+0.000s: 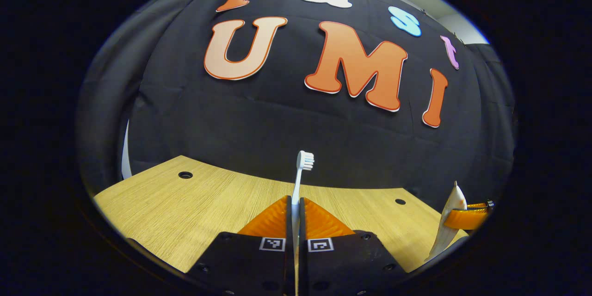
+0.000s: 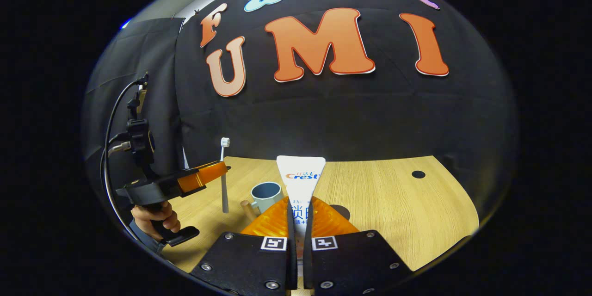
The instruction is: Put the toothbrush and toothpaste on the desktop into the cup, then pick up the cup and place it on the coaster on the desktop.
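The left gripper (image 1: 296, 215) clamps the toothbrush (image 1: 299, 180) upright, bristles up, above the desktop (image 2: 393, 203). The right gripper (image 2: 299, 215) pinches the toothpaste (image 2: 300, 180) (crimped end up), long axis vertical, just beside the cup (image 2: 267, 195).

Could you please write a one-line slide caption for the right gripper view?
Right gripper clamps the toothpaste tube above the blue-grey cup, while the left gripper holds the toothbrush upright.
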`<state>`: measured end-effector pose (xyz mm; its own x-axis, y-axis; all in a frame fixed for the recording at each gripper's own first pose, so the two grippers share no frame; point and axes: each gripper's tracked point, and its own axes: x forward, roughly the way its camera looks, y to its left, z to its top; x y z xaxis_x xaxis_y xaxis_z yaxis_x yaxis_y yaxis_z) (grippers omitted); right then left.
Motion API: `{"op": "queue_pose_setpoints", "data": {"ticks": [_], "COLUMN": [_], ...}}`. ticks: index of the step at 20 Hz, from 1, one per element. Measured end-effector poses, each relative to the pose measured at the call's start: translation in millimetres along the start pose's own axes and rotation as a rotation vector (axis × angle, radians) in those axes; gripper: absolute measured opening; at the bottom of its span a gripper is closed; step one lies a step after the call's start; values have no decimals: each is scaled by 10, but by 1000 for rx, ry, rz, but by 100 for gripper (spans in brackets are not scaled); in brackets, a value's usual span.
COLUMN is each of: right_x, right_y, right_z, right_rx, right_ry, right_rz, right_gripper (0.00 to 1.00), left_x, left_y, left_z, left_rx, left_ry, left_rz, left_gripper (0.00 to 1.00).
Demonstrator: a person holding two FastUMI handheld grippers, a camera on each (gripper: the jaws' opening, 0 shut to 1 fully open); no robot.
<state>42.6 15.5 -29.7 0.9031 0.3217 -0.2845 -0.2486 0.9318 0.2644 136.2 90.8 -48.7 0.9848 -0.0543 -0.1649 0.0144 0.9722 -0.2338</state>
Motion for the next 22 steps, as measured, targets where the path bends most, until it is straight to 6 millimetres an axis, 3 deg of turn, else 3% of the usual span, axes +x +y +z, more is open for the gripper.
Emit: {"op": "queue_pose_setpoints", "data": {"ticks": [6, 10, 16, 22], "right_x": [51, 74, 98, 104], "right_y": [-54, -71, -43, -40], "right_z": [106, 139, 172, 167], "right_rx": [-15, -39, -38, -43], "right_ry": [-57, -85, -118, -116], "right_rz": [-8, -11, -5, -11], "right_gripper": [5, 5, 5, 5], "left_x": [309, 506, 720, 890], "left_y": [-68, -147, -216, -302], "left_z": [234, 250, 157, -60], "left_rx": [-2, 7, -10, 2], "left_ry": [-123, -155, -173, -133], "left_rz": [-16, -32, -55, -65], "left_gripper": [3, 3, 3, 3]}}
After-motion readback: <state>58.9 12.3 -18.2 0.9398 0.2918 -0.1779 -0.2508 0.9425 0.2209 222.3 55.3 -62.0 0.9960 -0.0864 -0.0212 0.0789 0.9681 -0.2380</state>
